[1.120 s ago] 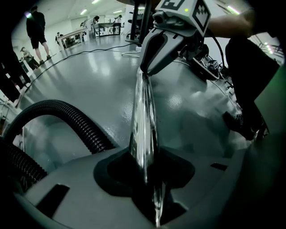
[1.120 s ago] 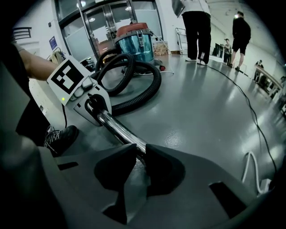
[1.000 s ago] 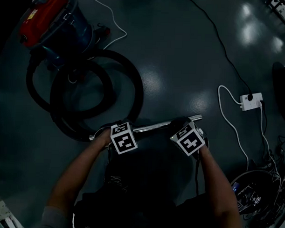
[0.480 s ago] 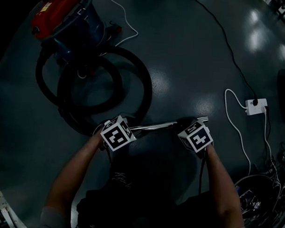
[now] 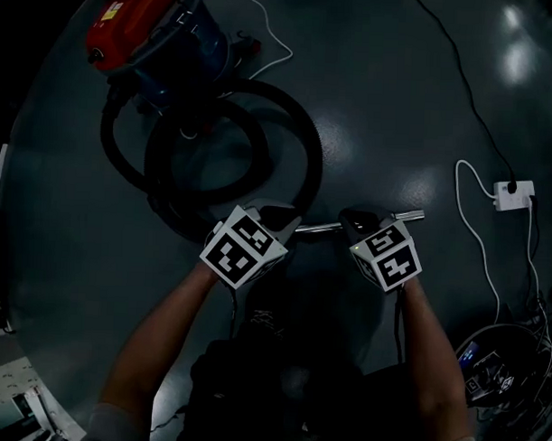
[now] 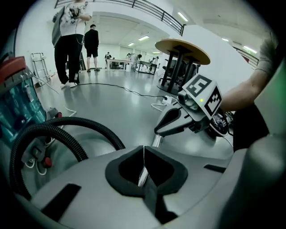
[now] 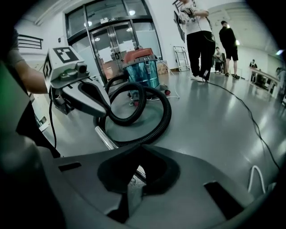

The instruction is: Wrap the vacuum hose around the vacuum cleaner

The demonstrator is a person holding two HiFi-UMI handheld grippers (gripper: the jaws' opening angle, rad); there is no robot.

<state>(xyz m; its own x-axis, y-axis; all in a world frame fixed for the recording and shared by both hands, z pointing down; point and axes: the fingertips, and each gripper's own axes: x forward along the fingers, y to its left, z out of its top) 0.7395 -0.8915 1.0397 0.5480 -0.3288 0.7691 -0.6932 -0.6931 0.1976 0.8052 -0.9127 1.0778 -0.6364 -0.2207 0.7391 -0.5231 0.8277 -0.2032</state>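
Just clamped smooth chrome metal tube (image 5: pixel 323 228) in left gripper (image 5: pixel 274 213) and right gripper (image 5: pixel 359 218); may slip, snagging black ribbed hose (image 7: pixel 168 112).

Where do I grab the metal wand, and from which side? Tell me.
Probably mid-tube on the metal wand, from above on the person's side, jaws across it: it is straight, thin, rigid and roughly level, unlike the ribbed hose.
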